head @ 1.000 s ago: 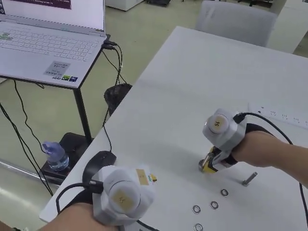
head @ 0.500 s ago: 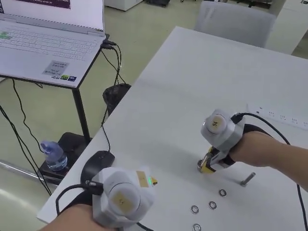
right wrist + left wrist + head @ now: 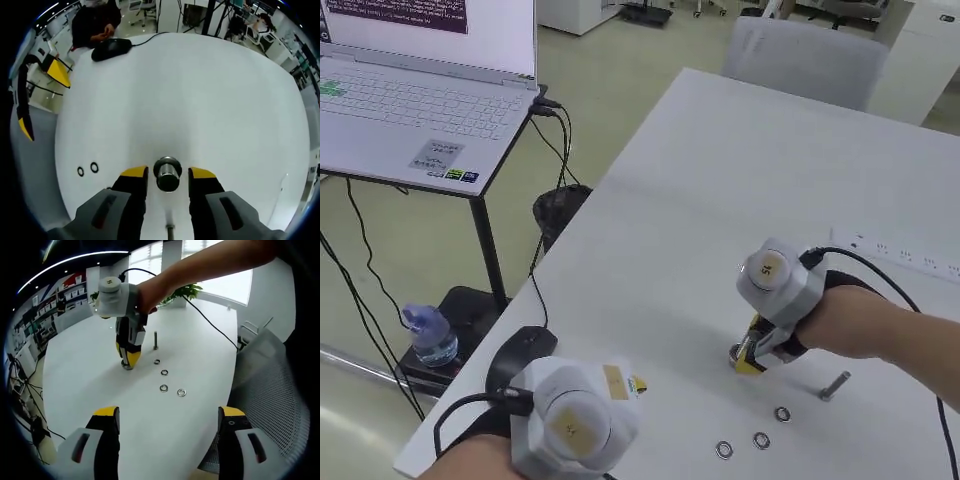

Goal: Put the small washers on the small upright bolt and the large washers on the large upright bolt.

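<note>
Your right tool [image 3: 748, 358] straddles the large bolt [image 3: 167, 174] upright on the bench [image 3: 720, 180], jaws narrowly spread with a sliver clear each side. Your left tool [image 3: 167, 412] hangs wide apart, empty. The washers [image 3: 761, 440] lie flat nearby. They look thin, stiff and slippery, so pinch across the rim.

An office-like lab space — a long white tabletop [image 3: 720, 190], an open white laptop [image 3: 410, 100] on a black stand [image 3: 490, 235] left of it, a grey chair [image 3: 810, 55] at its far end.
</note>
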Available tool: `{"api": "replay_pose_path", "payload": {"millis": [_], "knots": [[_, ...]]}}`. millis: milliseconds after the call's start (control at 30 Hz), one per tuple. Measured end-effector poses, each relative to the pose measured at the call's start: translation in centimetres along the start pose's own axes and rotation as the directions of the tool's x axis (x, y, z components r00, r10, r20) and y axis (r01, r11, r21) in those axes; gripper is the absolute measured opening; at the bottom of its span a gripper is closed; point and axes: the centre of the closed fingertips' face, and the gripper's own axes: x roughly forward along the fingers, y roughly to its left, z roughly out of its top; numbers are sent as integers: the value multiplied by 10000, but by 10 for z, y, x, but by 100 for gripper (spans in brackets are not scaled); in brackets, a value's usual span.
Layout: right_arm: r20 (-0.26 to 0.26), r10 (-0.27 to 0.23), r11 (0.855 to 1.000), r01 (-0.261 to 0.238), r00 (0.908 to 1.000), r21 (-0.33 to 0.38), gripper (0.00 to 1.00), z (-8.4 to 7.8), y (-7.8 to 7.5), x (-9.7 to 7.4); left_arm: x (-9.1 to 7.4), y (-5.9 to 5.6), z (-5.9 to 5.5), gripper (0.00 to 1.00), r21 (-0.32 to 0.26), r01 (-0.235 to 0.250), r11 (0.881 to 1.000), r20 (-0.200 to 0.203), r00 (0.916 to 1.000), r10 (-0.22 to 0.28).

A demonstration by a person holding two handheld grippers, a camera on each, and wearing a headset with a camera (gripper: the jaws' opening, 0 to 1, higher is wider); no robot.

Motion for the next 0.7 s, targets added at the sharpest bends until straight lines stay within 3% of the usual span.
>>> {"api": "replay_pose_path", "payload": {"millis": [367, 700], "knots": [[121, -99, 9997, 101, 9999, -211, 37, -2, 3, -14, -1, -1, 2, 80, 71, 27, 10000, -29, 10000, -27], [230, -115, 9997, 120, 9997, -231, 36, -5, 18, -28, -4, -1, 2, 80, 152, -11, 9999, -48, 10000, 12]]}}
